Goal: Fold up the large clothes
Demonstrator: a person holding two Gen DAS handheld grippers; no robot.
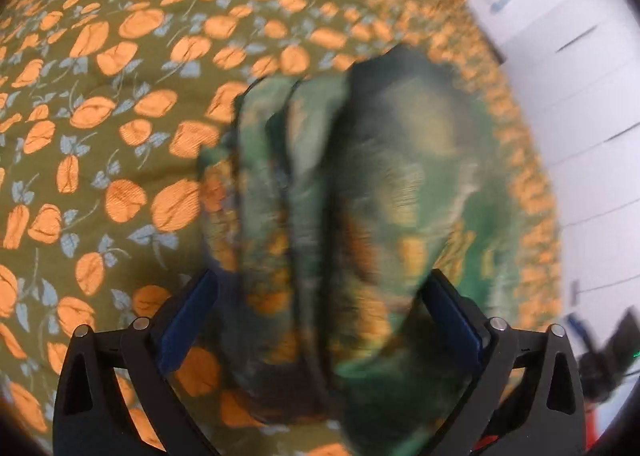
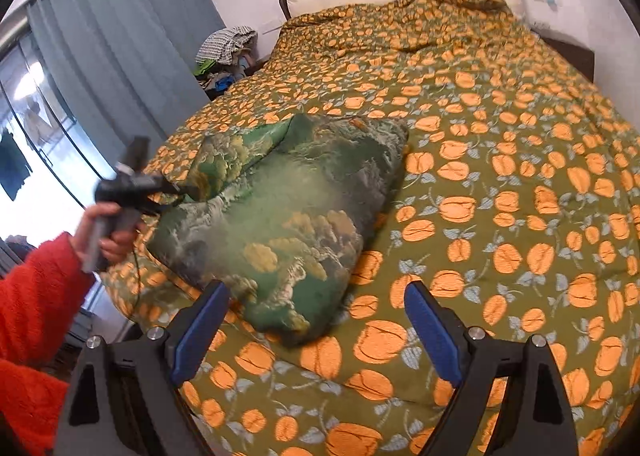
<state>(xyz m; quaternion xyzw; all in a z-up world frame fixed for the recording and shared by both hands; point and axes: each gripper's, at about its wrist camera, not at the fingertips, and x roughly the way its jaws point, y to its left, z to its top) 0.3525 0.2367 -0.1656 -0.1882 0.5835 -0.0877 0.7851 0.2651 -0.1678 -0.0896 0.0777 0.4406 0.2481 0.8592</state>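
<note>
Garment, green landscape-print, lies folded into a thick bundle at centre left of the right wrist view, on the bed's tulip-print quilt, a soft flat base for folding. Right hand-held gripper hangs at lower centre, jaws wide apart and empty, bundle's near corner just beyond them. Left hand-held gripper at the bundle's far-left edge, held by a hand in a red sleeve; left wrist view shows jaws apart, blurred cloth between, grip uncertain.

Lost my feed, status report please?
Right gripper open, empty. Left gripper open, straddling the folded green landscape-print garment on the orange-flowered olive bedspread. Nothing in the way.
</note>
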